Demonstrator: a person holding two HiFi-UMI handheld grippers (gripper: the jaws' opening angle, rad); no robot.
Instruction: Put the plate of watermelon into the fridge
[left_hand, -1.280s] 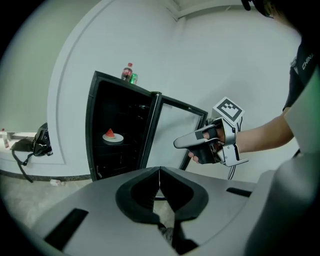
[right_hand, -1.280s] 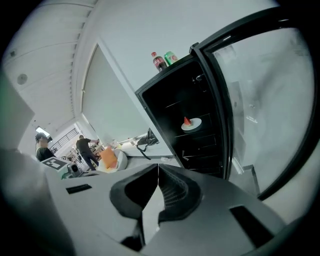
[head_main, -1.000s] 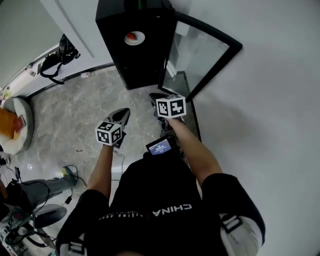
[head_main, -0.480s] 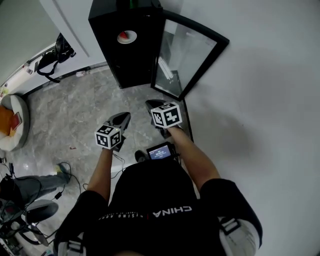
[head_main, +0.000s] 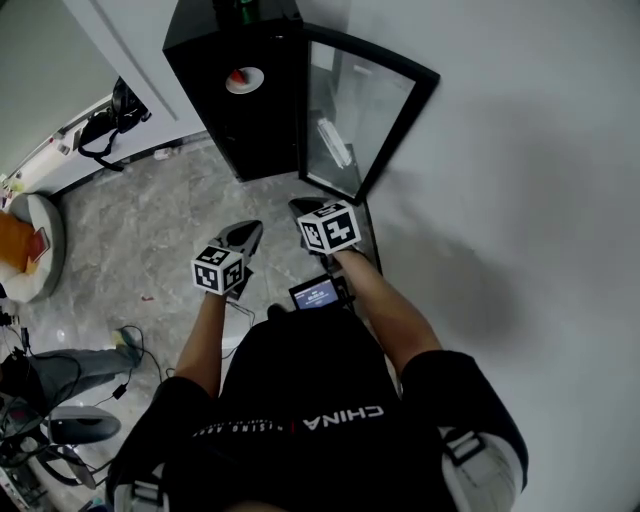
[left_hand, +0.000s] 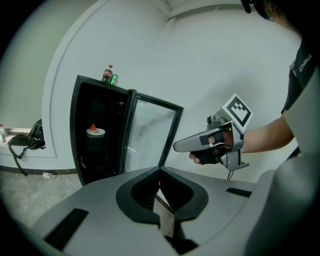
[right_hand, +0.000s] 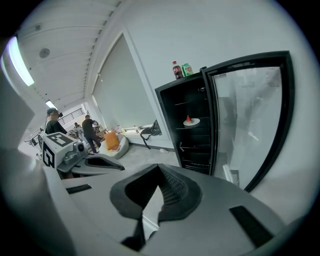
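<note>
Black fridge, step: the plate with its red watermelon wedge already sits on an upper shelf inside, so I judge the placing done and only the closing left.
Next move: the door stands swung wide, so one gripper would have to get round its free edge and push it home. A flat, steady push suits glass better than a knock.
Left gripper: jaws together, the ribbed pads meeting at their tips. Nothing is between them and they touch nothing.
Right gripper: jaws likewise closed tip to tip and empty, touching nothing. It sits level with the left gripper, off to that gripper's right, with a hand round its grip.
Door: just ahead of the right jaws and to their right; for the left jaws it is straight ahead. Both grippers are well apart from it.
Fridge: ahead of the right jaws, ahead and left of the left jaws. Its dark shelves are open to both.
Plate: beyond both pairs of jaws and above their line, well out of reach of either.
Fridge top: a cola bottle and a green can stand side by side, higher than the plate.
Far room: people stand well off to the left of the right jaws.
</note>
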